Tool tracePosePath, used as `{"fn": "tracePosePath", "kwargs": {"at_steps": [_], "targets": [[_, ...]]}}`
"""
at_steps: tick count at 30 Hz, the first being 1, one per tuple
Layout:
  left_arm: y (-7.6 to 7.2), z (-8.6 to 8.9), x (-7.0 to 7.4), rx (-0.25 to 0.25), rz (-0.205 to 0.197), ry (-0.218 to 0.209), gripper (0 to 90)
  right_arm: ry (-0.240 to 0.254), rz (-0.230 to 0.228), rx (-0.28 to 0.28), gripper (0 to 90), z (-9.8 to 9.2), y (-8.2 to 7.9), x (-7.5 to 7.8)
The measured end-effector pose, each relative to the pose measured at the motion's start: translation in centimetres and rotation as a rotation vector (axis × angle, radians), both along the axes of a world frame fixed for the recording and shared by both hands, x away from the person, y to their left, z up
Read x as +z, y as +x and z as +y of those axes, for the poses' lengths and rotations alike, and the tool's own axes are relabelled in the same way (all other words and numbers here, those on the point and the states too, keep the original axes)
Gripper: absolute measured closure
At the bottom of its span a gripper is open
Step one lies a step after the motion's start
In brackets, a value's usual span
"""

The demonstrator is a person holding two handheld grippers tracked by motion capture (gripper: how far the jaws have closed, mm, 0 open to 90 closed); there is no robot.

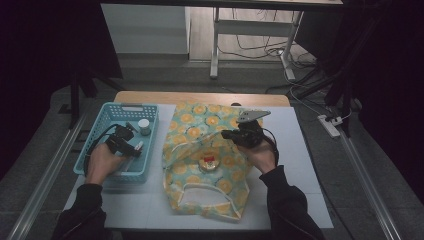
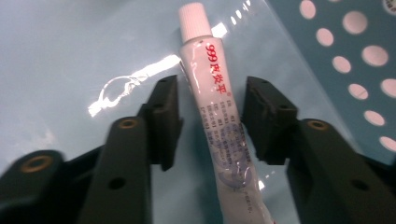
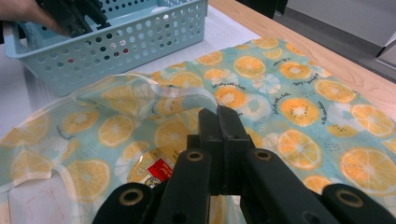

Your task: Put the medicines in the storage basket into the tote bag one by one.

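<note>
Grey worktop (image 1: 310,165). L gripper (image 2: 210,116) jaws part-open astride white tube (image 2: 219,116), not touching; tube lies lengthwise, cap pointing away, on blue basket (image 1: 107,112) floor. R gripper (image 3: 219,121) jaws pinched tight on orange-print bag (image 3: 289,93) edge.

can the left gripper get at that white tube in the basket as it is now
Probably yes: the white tube lies flat on the blue basket floor, between the left gripper's pads, which aren't pressing yet. Nothing lies in the way.

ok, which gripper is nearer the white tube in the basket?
Left. The left gripper has its jaws either side of the white tube in the blue basket, pads not yet touching. The right gripper is over the orange-print bag, jaws shut on its fabric.
</note>
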State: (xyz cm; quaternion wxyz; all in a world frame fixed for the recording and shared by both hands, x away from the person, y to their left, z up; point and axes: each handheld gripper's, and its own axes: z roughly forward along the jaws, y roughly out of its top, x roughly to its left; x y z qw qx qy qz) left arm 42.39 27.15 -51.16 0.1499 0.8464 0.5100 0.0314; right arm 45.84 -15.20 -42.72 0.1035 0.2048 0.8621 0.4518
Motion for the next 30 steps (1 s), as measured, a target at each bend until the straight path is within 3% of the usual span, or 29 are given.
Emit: {"fn": "tracePosePath", "kwargs": {"at_steps": [3, 14, 19, 25, 30], "targets": [[0.0, 0.0, 0.0, -0.004, 0.004, -0.01, 71.4, 0.0, -0.002, 0.001, 90.0, 0.0, 0.0, 0.0], [0.1, 0.3, 0.1, 0.022, 0.012, -0.041, 73.1, 0.002, -0.006, -0.001, 90.0, 0.0, 0.0, 0.1], [0.1, 0.8, 0.9, 0.071, -0.021, -0.081, 73.2, 0.006, -0.006, -0.002, 90.0, -0.1, 0.0, 0.1], [-0.2, 1.2, 2.3, 0.071, -0.084, -0.121, 73.2, 0.01, -0.006, -0.001, 90.0, -0.1, 0.0, 0.1], [-0.6, 1.0, 3.5, 0.049, -0.105, -0.161, 73.2, 0.013, -0.007, -0.002, 90.0, -0.1, 0.0, 0.1]]}}
